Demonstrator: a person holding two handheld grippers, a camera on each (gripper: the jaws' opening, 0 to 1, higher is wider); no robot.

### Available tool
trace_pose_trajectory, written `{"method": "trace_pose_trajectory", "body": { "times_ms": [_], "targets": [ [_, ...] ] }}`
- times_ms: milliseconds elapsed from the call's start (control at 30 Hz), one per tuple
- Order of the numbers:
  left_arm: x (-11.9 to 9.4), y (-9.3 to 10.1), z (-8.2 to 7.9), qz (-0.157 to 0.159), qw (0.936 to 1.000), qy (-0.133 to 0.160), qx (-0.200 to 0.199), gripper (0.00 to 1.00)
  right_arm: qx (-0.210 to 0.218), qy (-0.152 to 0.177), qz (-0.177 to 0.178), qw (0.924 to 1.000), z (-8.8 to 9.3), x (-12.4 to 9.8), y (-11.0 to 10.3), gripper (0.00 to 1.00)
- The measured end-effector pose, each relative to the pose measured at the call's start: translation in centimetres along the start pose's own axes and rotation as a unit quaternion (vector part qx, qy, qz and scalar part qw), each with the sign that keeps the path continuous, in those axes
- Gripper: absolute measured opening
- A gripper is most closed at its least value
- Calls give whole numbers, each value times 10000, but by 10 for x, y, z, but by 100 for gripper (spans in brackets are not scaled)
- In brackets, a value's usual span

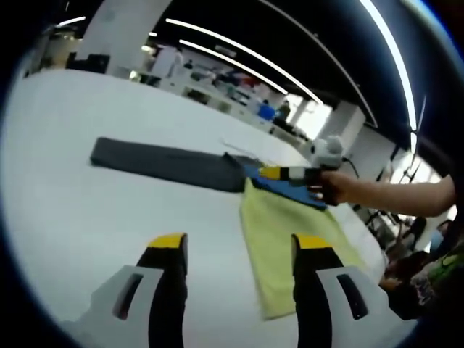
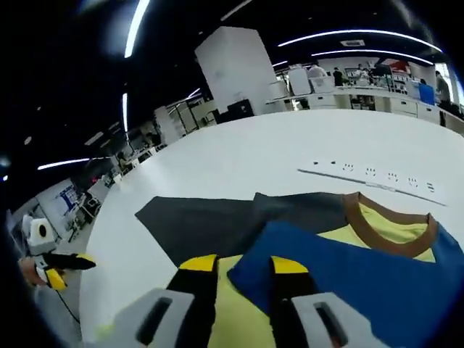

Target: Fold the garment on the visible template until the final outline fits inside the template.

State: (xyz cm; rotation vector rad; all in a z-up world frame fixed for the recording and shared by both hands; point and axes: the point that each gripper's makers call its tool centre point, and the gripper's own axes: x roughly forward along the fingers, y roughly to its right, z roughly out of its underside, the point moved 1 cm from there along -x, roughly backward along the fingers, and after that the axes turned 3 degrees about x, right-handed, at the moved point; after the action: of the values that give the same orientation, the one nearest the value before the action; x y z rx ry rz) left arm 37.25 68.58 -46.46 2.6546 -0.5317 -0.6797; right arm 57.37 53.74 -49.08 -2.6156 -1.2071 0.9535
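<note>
Left gripper view — left gripper (image 1: 239,250) gapes empty; right gripper (image 2: 243,270) pinches the garment (image 2: 341,275) — blue fold

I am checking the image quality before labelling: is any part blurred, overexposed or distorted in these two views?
Left gripper view: the white table is washed out, the far room is soft, and the ceiling lights bend from fisheye distortion. Right gripper view: the garment is fairly sharp, the fingers near the lens are slightly soft, and the table edge curves strongly.

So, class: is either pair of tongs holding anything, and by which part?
Left tongs are open, holding nothing. Right tongs sit at the shirt's blue sleeve edge; a hold cannot be told.
</note>
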Motion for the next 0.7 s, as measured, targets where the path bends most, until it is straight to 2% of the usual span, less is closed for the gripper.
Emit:
{"method": "trace_pose_trajectory", "body": {
  "times_ms": [133, 267, 300, 700],
  "targets": [
    [0, 1, 1, 11, 10000, -13, 1, 54, -74, 117, 6, 9999, -4, -4, 6, 46],
    [0, 3, 0, 34, 10000, -22, 8, 54, -107, 155, 153, 9997, -5, -7, 12, 74],
    [0, 4, -1, 48, 10000, 5, -8, 54, -170, 163, 186, 9995, -5, -10, 13, 78],
    [10, 14, -8, 215, 9997, -17, 112, 54, -189, 161, 259, 9994, -2, -40, 21, 81]
  ]
}}
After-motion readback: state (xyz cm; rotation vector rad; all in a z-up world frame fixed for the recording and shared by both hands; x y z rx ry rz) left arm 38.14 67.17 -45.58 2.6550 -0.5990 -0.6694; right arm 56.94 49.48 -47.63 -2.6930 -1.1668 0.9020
